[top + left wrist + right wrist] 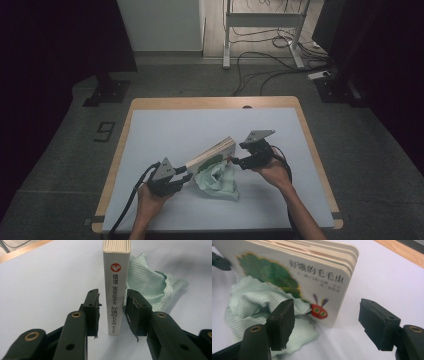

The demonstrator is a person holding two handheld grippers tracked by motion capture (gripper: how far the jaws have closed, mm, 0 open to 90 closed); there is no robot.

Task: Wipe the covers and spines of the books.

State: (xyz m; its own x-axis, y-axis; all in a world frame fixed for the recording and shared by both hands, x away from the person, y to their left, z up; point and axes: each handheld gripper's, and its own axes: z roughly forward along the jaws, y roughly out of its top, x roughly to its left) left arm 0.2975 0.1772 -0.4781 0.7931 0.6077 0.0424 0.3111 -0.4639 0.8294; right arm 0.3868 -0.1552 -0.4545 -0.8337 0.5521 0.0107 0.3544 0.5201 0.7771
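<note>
White-topped desk is carrying a board book standing on edge. Left gripper jaws are straddling its spine w/ small gaps, prob. steadying it; right gripper jaws are gaping, empty, beside the book's cover. Green cloth is lying against the book, ready for wiping.

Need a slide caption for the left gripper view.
Left gripper straddles the upright book's spine, green cloth behind.

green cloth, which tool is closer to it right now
Right. The right tool has one jaw directly over the green cloth, its jaws spread with nothing between them. The left tool sits at the book spine; the cloth lies beyond it, behind the book.
</note>
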